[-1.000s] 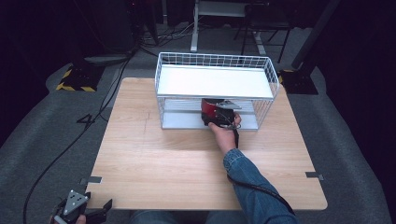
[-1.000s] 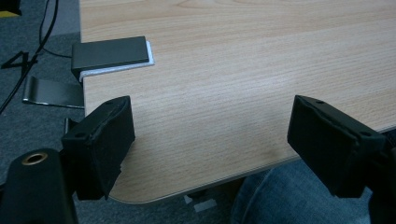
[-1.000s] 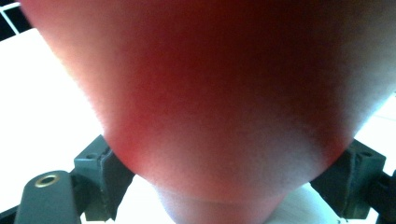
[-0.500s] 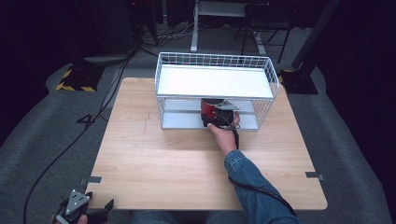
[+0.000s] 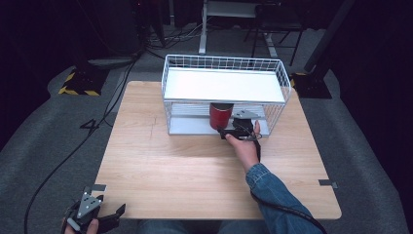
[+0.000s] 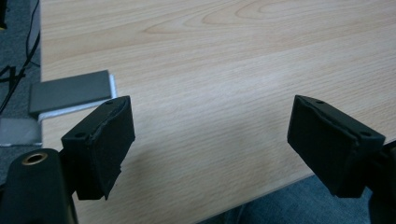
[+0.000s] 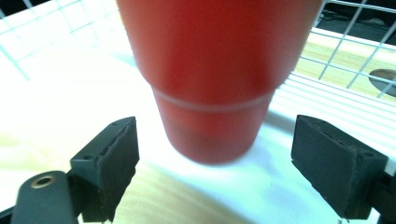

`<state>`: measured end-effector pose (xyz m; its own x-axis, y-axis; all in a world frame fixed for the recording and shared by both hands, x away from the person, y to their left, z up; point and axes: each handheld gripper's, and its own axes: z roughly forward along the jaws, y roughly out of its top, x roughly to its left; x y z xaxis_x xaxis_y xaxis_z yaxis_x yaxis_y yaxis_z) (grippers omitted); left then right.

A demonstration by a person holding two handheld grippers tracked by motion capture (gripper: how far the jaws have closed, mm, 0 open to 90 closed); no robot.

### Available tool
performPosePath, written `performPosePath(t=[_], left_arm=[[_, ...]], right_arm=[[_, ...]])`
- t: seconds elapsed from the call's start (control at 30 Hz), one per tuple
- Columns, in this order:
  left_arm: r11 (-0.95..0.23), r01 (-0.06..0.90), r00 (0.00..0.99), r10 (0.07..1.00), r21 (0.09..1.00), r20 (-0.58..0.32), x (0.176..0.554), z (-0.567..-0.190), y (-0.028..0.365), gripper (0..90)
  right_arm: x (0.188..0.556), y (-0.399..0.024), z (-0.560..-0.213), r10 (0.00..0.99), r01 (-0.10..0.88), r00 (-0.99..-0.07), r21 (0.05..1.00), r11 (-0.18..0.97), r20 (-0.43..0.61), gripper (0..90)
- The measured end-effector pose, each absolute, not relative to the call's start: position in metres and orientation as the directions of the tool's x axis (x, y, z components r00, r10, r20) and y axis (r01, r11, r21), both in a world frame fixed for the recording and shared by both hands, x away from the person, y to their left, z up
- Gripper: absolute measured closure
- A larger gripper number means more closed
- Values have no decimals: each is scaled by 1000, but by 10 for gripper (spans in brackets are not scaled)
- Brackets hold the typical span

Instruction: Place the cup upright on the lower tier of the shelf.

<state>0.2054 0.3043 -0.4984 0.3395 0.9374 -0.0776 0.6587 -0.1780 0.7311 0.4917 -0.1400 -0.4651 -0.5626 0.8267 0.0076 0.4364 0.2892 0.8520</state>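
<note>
Right now I judge I am at the letting-go step of putting the red cup point(image 5: 220, 115) into the white wire rack point(image 5: 224, 61). The cup stands upright on the rack's lower shelf point(image 5: 190, 126), under the white upper shelf point(image 5: 224, 85), toward the front edge. My right tool point(image 5: 229, 130) sits just in front of it with its jaws spread and nothing between them. In the right gripper view the cup point(image 7: 210, 84) rises close ahead of the tool point(image 7: 214, 125), and neither pad touches it, so it stands on its own. The next move, as I read it, calls for drawing the tool straight back toward me, low and level. It must clear the front wires and the upper shelf without nudging the cup off its base. My right hand point(image 5: 243, 146) is stretched forward across the table point(image 5: 195, 170), forearm coming in from the lower right, wrist level, with the tool pointing into the rack's open front. My left tool point(image 5: 116, 217) waits at the near left corner of the table, well apart from the rack. It too is unclenched and empty, its jaws over bare wood near the table edge in the left gripper view point(image 6: 210, 105).
</note>
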Motion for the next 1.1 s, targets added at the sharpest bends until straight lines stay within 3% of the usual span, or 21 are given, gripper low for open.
performPosePath(t=[0.23,0.7,1.1], left_arm=[[-195,651,362,929,733,-75,210,-497,294,156],[-219,648,396,915,729,-77,214,-498,285,156],[-257,640,436,898,724,-66,227,-497,268,156]], right_arm=[[465,-157,-451,814,464,-580,836,292,37,159],[417,-210,-420,779,429,-626,852,299,42,159],[384,-262,-417,764,430,-644,843,323,35,159]])
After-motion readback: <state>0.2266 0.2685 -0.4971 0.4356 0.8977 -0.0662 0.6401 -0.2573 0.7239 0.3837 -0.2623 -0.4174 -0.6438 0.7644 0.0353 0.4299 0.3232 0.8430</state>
